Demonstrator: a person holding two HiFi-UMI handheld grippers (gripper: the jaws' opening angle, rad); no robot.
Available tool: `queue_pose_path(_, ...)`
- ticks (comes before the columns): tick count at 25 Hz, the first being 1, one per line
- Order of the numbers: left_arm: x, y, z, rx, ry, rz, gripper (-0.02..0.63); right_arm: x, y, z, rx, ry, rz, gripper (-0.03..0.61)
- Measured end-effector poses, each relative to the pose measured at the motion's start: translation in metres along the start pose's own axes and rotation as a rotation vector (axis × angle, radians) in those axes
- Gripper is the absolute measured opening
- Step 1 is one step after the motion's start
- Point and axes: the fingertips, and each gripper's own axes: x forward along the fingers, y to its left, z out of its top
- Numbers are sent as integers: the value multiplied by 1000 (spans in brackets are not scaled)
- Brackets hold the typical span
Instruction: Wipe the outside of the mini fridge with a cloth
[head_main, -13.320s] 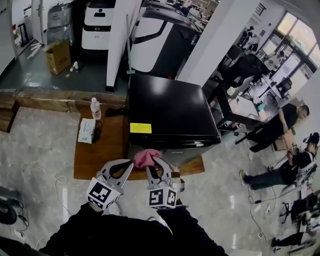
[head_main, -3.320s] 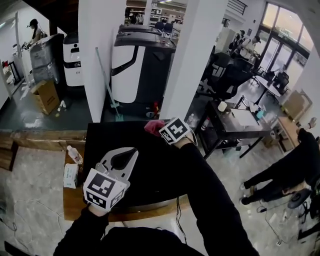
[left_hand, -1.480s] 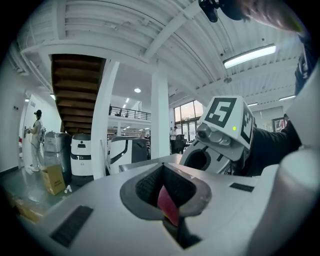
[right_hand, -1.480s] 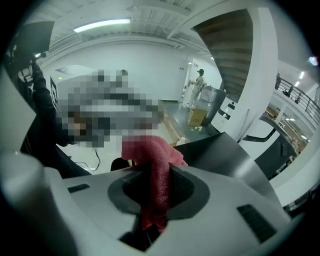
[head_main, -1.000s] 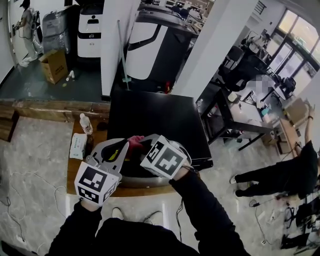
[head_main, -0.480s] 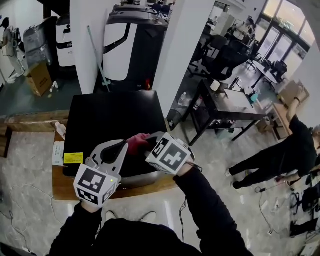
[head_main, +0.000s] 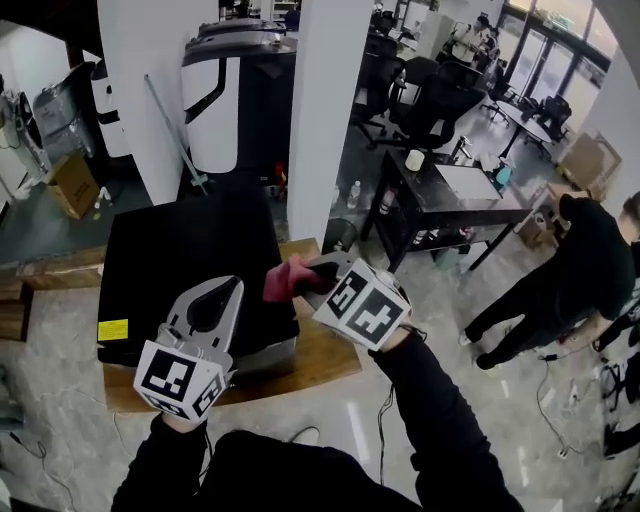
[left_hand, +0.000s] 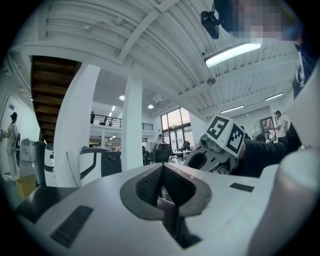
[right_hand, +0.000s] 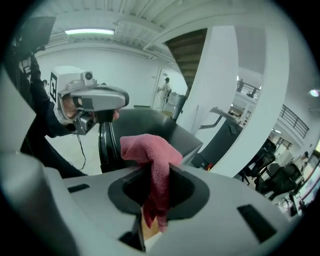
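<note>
Mini fridge (head_main: 190, 260) fills the wooden table's (head_main: 325, 350) left part. The right gripper (head_main: 312, 277) pinches the pink cloth (head_main: 283, 282) at the fridge's right top edge (left gripper (head_main: 232, 290) closed, empty). Wiping looks under way; next, sweep down the right wall, pressing evenly.

Cloth (right_hand: 145, 147) reads to me as pink terry, soft & nappy, vs. the smooth matt grey plastic of the right tool (right_hand: 152, 175) and left tool (left_hand: 161, 175). Mini fridge (head_main: 180, 250) top: black, smooth, slight sheen. Counter (head_main: 325, 355) is brown wood w/ satin finish; floor (head_main: 500, 420) polished, shiny.

Steep overhead view plus two close-ups
</note>
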Motion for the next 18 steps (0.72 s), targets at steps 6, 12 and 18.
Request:
queue_pose_path(6,-3,-26,19,-15,-95,-69,6,-63,-13,12,145,-400,-120,75)
queue_pose_path(12,-12,-81,-12,-66,-142,-281,6,-51,22,-49,415,-582,-164,77)
queue_pose_path(18,-1,-125,-69,-98,-46,-381,6,-26,38,-92,561,-669,-130,77)
